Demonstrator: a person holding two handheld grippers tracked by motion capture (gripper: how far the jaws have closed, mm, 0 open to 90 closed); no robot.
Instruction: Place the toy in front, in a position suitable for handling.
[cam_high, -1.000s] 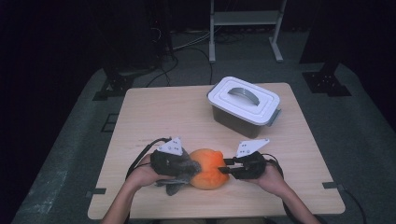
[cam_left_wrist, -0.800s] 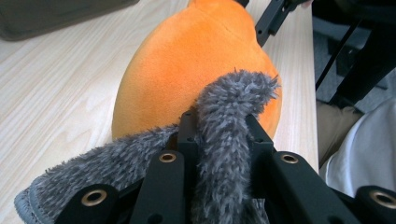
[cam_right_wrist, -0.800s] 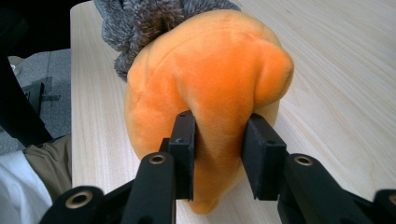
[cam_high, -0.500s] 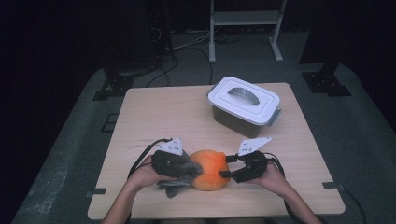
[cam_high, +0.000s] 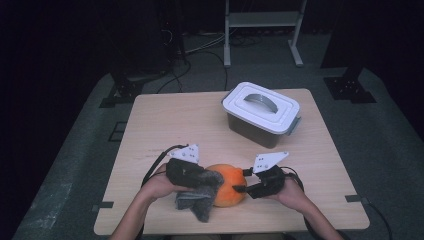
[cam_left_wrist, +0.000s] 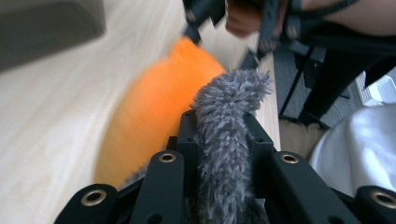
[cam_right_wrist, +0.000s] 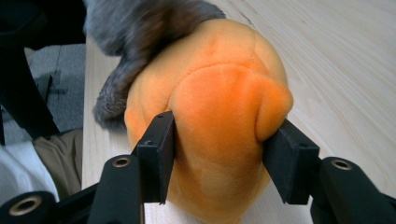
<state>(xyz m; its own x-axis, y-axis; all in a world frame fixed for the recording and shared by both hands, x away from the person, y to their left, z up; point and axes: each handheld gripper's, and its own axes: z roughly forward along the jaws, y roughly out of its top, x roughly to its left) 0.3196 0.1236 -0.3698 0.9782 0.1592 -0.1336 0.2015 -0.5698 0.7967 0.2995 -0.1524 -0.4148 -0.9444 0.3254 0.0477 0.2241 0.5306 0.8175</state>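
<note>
The right claw (cam_right_wrist: 217, 163), its jaws just closing, pinches a bulging fold of the soft, light orange plush toy (cam_high: 227, 185) at the table's (cam_high: 175, 120) near edge, while the left claw (cam_left_wrist: 219, 135) clamps its squashy grey fur (cam_left_wrist: 229, 135), likely the surest holds.

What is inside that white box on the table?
You can't tell. The box has its white lid shut on top, and its sides look dark. Anything inside is covered.
</note>
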